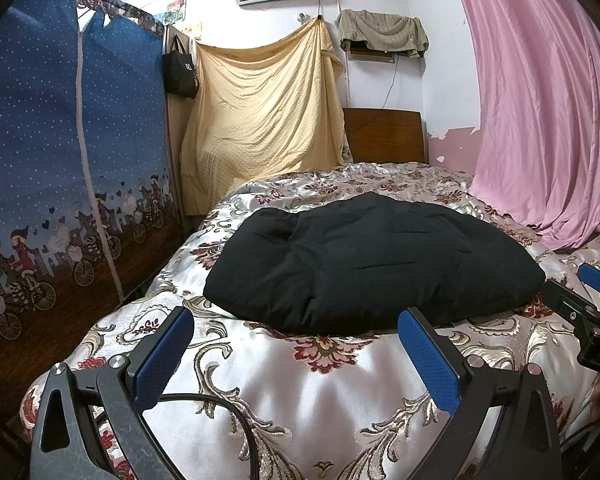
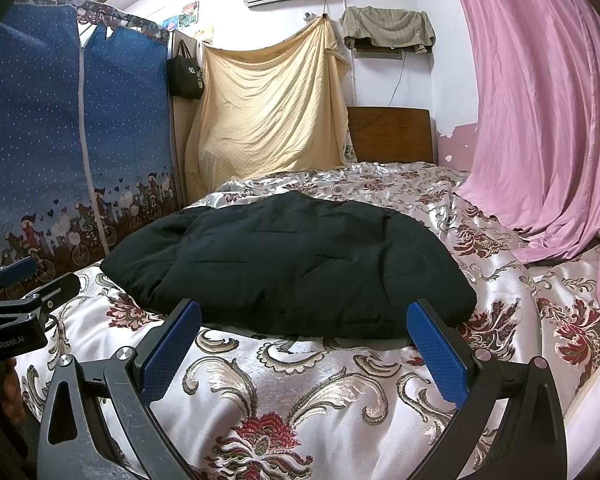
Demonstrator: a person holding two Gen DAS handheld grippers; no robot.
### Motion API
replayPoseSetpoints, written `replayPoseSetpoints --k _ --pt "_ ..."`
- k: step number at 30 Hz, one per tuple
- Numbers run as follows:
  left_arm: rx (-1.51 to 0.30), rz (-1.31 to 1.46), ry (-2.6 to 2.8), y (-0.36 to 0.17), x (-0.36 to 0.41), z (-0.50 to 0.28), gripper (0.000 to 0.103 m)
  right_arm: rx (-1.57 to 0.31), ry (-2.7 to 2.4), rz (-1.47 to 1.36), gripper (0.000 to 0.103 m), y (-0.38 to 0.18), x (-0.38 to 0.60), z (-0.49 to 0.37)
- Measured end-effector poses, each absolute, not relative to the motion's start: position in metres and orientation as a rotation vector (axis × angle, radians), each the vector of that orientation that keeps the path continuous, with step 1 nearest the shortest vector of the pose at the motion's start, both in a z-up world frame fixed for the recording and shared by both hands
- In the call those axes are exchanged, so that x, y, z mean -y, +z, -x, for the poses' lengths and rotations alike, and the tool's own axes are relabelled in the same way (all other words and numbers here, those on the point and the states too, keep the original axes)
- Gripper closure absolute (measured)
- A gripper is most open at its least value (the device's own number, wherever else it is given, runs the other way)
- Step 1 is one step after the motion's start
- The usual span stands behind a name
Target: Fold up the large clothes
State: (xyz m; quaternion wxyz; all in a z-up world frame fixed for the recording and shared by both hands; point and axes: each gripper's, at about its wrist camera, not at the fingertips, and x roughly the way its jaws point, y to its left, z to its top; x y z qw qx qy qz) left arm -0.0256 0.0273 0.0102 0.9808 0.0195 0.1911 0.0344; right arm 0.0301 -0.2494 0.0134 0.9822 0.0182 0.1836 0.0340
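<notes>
While both grippers hover low over the bed's near end, neither touches the cloth. Left to right:

- Blue fabric wardrobe [image 1: 72, 152] at 9 o'clock beside the bed.
- Yellow sheet [image 1: 260, 108] hung at 11–12 o'clock, black bag [image 1: 180, 68] on its left edge.
- Left gripper [image 1: 296, 352]: fingers [image 1: 164, 356] spread wide, nothing between them but bedspread. It also shows at 9 o'clock in the right wrist view [image 2: 16, 280].
- Black padded garment [image 1: 364, 260], folded into a thick bundle, lies mid-bed on the floral satin bedspread [image 1: 300, 400], at 12 o'clock just past both sets of fingertips, apart from them.
- Right gripper [image 2: 304, 344]: fingers [image 2: 440, 352] spread wide, empty, near edge of the garment just beyond.
- Wooden headboard [image 1: 384, 136] at 1 o'clock behind the bed.
- Pink curtain [image 1: 540, 100] at 2–3 o'clock, hem draped onto the bed's far right side.
</notes>
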Motion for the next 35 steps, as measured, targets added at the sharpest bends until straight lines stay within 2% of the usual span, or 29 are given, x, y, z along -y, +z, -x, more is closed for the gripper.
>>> replayPoseSetpoints --k 35 --pt "-0.380 -0.036 0.079 0.0094 -0.0359 0.0238 0.000 -0.375 0.072 -0.031 0.002 0.0113 0.2512 -0.0307"
